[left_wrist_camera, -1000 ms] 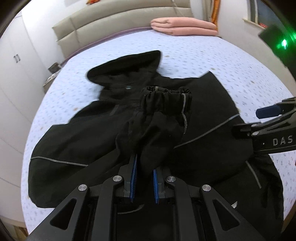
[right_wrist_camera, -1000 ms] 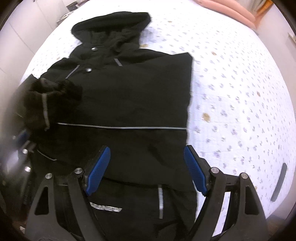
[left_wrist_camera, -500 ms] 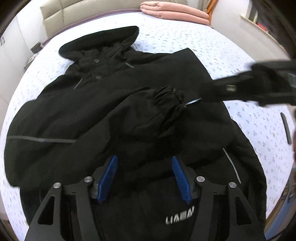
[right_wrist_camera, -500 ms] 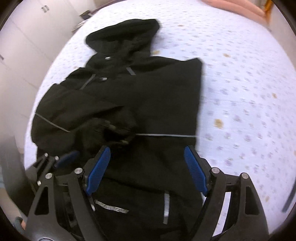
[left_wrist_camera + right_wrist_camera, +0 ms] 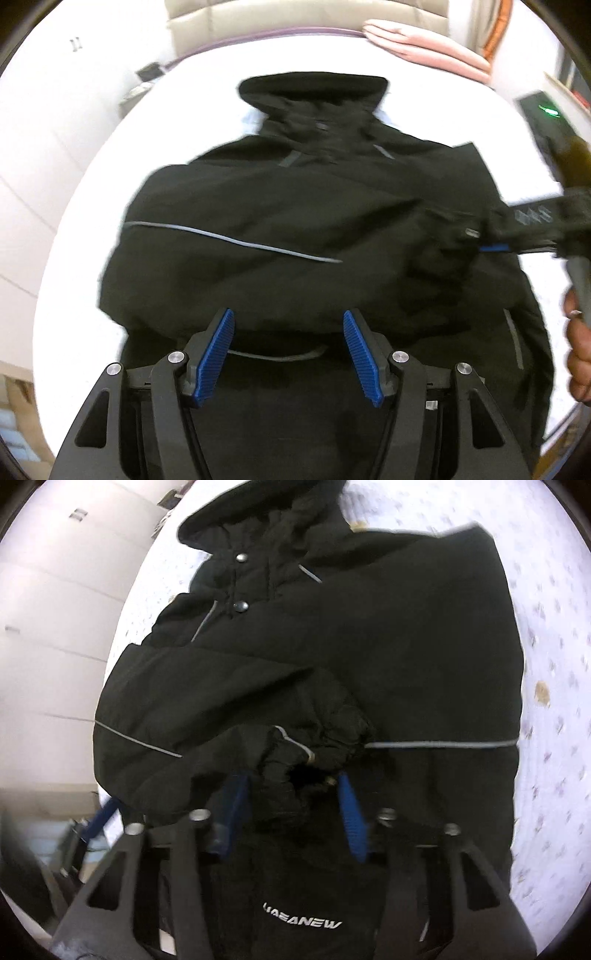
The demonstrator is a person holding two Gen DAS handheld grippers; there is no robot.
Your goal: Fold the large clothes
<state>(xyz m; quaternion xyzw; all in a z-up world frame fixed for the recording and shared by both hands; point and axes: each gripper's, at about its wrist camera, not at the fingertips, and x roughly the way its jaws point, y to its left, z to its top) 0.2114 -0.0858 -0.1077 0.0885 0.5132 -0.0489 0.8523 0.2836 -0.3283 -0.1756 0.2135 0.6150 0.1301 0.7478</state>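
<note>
At the bottom of the left wrist view we see our left gripper (image 5: 288, 352) with its blue pads (image 5: 214, 356) spread apart and nothing between them, hanging over the lower part of the black jacket (image 5: 295, 206). The jacket lies flat on the white flowered bed (image 5: 554, 664), filling the middle of both frames, its hood (image 5: 312, 92) toward the top and a grey reflective stripe (image 5: 236, 240) running across it. One sleeve is folded across the body, and its gathered cuff (image 5: 332, 738) sits in the centre of the right wrist view. There our right gripper (image 5: 291, 797) has its jaws closing around that cuff, with the bunched fabric between the blue pads; motion blur keeps us from telling whether they already press on it. In the left wrist view the same gripper reaches in from the right edge, a hand (image 5: 578, 354) holding its handle at the lower right. Beyond the jacket, at the top of that frame, folded pink bedding (image 5: 424, 48) lies by a beige headboard (image 5: 295, 18)
</note>
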